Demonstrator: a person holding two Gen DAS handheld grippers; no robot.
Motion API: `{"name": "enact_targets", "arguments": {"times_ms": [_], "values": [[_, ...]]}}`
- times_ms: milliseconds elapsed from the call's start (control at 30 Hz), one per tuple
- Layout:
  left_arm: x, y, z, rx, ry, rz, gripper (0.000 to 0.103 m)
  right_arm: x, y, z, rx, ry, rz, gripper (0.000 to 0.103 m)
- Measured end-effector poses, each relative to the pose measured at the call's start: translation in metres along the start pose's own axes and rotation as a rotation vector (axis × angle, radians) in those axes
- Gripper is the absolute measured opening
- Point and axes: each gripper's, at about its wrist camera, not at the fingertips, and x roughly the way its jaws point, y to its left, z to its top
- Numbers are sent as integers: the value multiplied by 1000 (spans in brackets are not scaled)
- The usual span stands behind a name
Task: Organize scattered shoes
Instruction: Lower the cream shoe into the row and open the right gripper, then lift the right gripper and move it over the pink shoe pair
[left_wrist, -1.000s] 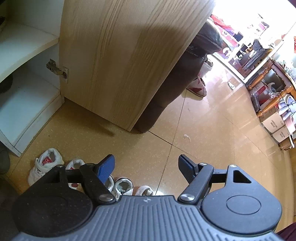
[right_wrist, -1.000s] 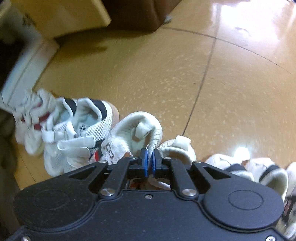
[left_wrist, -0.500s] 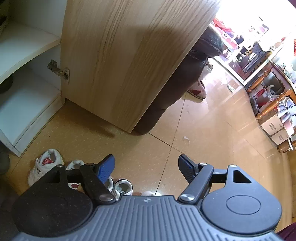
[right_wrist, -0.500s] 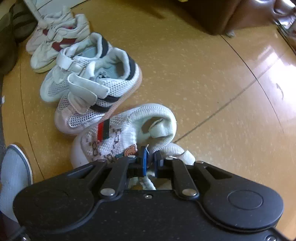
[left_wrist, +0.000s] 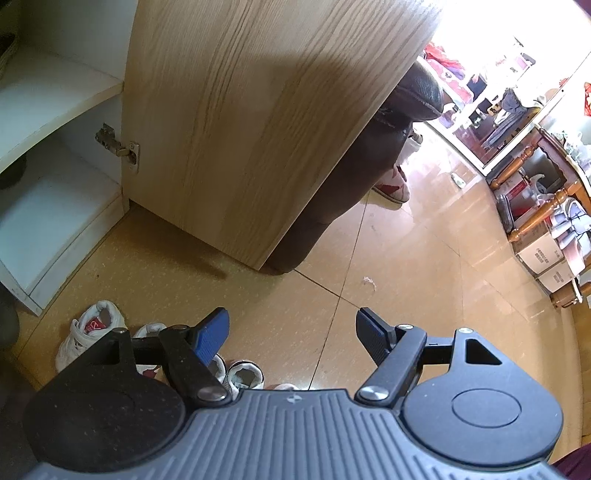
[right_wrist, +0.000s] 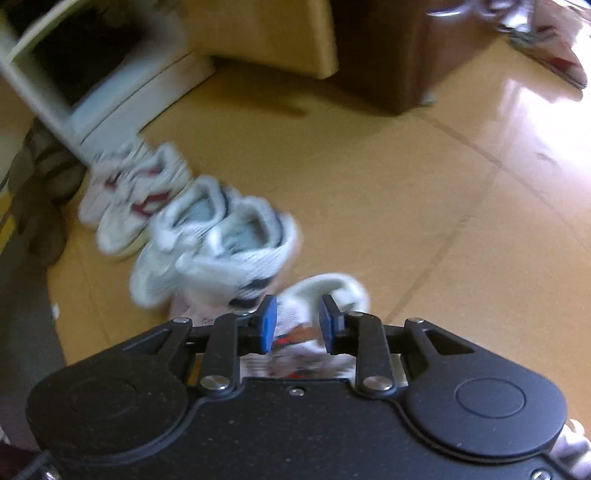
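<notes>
Small white shoes stand in a row on the tan floor in front of an open shoe cabinet (right_wrist: 110, 99). In the blurred right wrist view the row runs from a white-and-red pair (right_wrist: 136, 192) to a white mesh pair (right_wrist: 229, 251). The last one is a patterned white shoe (right_wrist: 325, 291). My right gripper (right_wrist: 297, 306) hangs just above that patterned shoe. Its jaws are opening, and the shoe shows through the gap with the pads off it. My left gripper (left_wrist: 291, 325) is open and empty above the floor, with the white-and-red shoe (left_wrist: 92, 328) at its lower left.
The cabinet's wooden door (left_wrist: 258, 129) stands open beside white shelves (left_wrist: 44, 206). A dark brown piece of furniture (left_wrist: 354, 177) sits behind the door, with a red-and-white shoe (left_wrist: 395, 184) next to it. Wooden chair legs (left_wrist: 532, 221) and boxes (left_wrist: 543, 254) line the right. Dark shoes (right_wrist: 40, 206) lie left of the row.
My right gripper's jaws have parted from shut and let go of the patterned shoe, and the gripper has rolled and risen a little. The left gripper has stayed where it was.
</notes>
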Motion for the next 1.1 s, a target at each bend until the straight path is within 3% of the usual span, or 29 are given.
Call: {"name": "enact_targets", "arguments": {"times_ms": [67,167,300,667,800,933,1033,1100], "values": [[-2,0,1,-3,-7,0,75,13,9,-5,-53,26,-15,33],[-2,0,4,-12,-14,-5,75,27,19,-16,-133,48,-49,32],[-2,0,4,-11,-12,-10,75,19,38,-25,-379,89,-85,30],[-5,0,6,-28,-22,-19,75,37,51,-25,-493,106,-74,30],[-6,-3,5,-15,-25,-28,75,27,66,-41,-615,112,-43,30],[-7,5,5,-39,-26,-17,75,42,51,-26,-428,86,-63,27],[-8,5,8,-41,-36,-26,75,42,53,-21,-400,80,-74,28],[-8,5,10,-42,-38,-37,76,30,46,-20,-350,37,-36,30]]}}
